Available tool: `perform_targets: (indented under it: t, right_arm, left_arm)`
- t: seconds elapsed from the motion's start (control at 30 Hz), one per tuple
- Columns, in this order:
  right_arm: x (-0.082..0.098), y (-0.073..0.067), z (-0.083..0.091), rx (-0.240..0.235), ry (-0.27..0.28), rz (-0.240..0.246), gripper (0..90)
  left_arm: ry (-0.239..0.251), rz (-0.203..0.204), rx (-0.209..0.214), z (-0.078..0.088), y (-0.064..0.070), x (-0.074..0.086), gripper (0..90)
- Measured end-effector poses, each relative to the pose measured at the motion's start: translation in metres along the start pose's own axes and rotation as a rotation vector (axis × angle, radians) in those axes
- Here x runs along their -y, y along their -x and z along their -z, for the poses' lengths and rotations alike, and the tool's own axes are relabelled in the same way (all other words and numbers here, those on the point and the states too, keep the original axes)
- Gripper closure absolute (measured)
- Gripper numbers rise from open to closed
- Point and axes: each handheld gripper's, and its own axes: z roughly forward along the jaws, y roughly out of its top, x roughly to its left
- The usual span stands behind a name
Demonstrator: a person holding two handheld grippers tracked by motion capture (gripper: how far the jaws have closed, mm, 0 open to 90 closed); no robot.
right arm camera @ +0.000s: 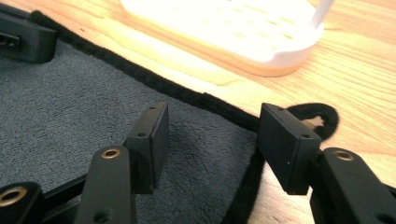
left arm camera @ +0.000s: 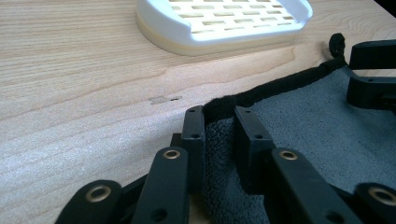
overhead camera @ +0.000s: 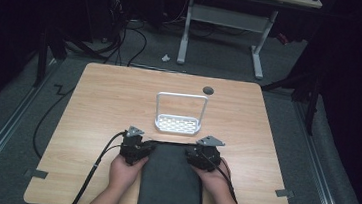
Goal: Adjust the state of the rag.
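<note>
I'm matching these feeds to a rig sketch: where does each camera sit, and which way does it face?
High view: above the person's side, looking forward and down on the table; both forearms, the left tongs and right tongs show at the dark grey towel.
Left gripper view: rides the left tongs, looking along jaws pinched on the towel's corner toward the white rack.
Right gripper view: rides the right tongs, looking along jaws spread apart over the towel's hem.
Shared: all three show the towel and rack.
</note>
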Motion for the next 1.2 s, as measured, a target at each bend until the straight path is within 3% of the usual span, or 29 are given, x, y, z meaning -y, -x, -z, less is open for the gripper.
perform_targets:
  t: [0.2, 0.27, 0.3, 0.53, 0.73, 0.9, 1.03, 1.2]
  right_arm:
    - [0.001, 0.001, -0.003, -0.027, -0.043, -0.03, 36.4]
    - [0.004, -0.002, -0.002, -0.021, -0.041, -0.013, 36.5]
    - [0.005, -0.003, -0.002, -0.018, -0.036, 0.001, 37.6]
    - [0.009, -0.007, 0.0, -0.041, -0.015, -0.018, 60.0]
    - [0.01, -0.006, 0.001, -0.062, -0.009, -0.044, 73.2]
    - [0.01, -0.007, 0.001, -0.077, -0.007, -0.056, 78.1]
    - [0.011, -0.009, 0.002, -0.067, 0.007, -0.039, 79.6]
    - [0.013, -0.012, 0.008, -0.046, 0.059, -0.016, 79.7]
  left_arm:
    - [0.0, 0.001, 0.003, 0.0, 0.0, 0.0, 74.6]
    - [-0.001, 0.003, 0.003, 0.0, -0.001, 0.0, 74.6]
    - [-0.001, 0.004, 0.004, 0.0, -0.001, 0.0, 74.6]
    - [-0.002, 0.002, 0.008, 0.0, 0.0, 0.0, 74.6]
    - [-0.002, 0.001, 0.013, 0.0, 0.0, 0.0, 75.0]
    - [-0.002, 0.0, 0.013, 0.0, 0.0, 0.0, 75.4]
    - [-0.002, 0.003, 0.013, 0.0, 0.0, 0.0, 75.8]
    - [0.005, 0.0, 0.027, 0.001, -0.001, 0.0, 76.7]
